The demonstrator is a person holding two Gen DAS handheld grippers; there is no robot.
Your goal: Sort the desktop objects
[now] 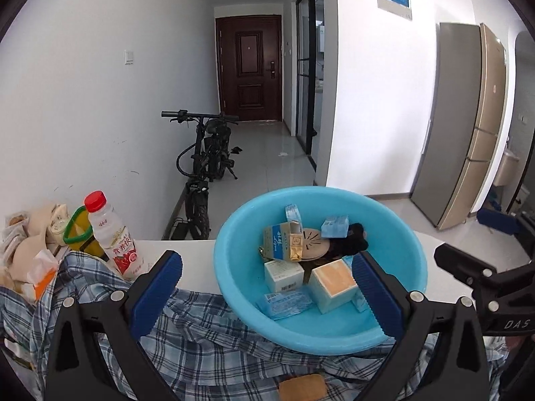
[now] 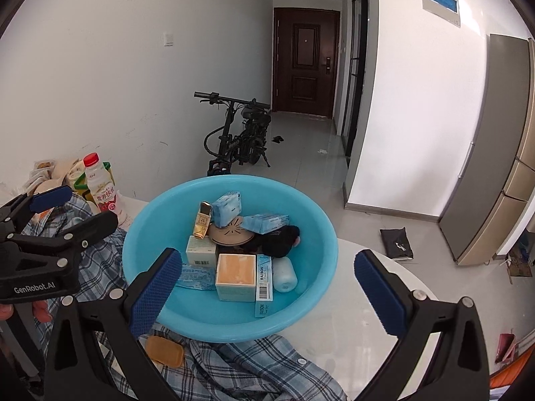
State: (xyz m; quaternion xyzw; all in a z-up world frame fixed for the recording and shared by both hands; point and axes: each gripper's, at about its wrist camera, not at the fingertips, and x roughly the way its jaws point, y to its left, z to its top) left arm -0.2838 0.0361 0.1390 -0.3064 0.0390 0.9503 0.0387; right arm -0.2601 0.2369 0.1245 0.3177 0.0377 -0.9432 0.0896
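A basin sits on a table, its near left edge resting on a shirt that spreads over the table's left and front. In the basin, a square box lies at the front with a narrow carton touching its right side and a roll just right of that. Behind them lie a round disc and several small packs. A flat bar lies on the shirt in front of the basin. Left of the basin a drink bottle stands upright, with packets behind it. Beyond the table a bicycle stands by the left wall, a door at the corridor's end, and a refrigerator on the right.
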